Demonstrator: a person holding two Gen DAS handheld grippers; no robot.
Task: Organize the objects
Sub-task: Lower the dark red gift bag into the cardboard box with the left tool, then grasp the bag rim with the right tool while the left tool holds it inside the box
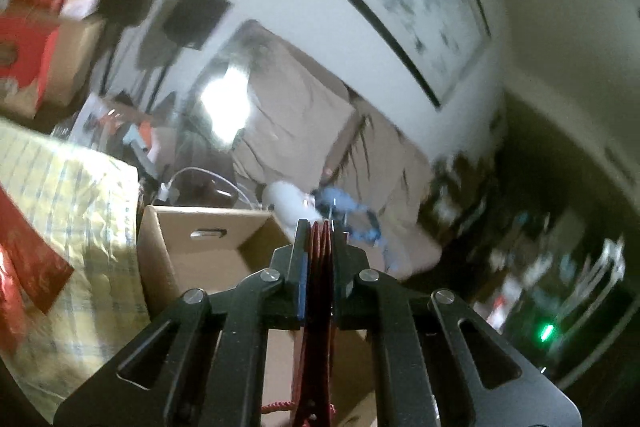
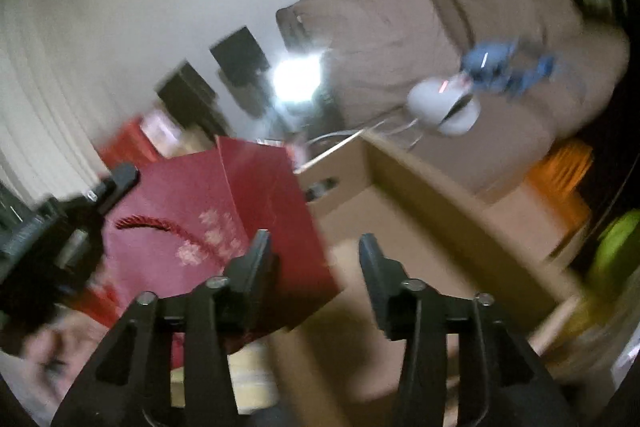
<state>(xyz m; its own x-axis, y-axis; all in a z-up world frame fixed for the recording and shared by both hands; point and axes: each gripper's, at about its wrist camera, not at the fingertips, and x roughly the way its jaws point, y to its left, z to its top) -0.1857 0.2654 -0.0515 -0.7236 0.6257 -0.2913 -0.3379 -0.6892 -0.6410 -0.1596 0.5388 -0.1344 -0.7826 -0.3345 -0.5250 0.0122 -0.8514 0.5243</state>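
Black fingers of the left gripper (image 1: 320,227) are pinching the folded top edge of a red paper gift bag (image 1: 318,291), edge-on between the pads, its corded handle dangling below. Seen from the right wrist, the bag (image 2: 224,223) is hanging just left of an open cardboard box (image 2: 416,195) (the interior looks bare). Beside it, the right gripper (image 2: 314,247) is standing spread, holding nothing. Judged step: stowing the bag. Next move calls for carrying it over the rim, lowering it inside, then releasing.
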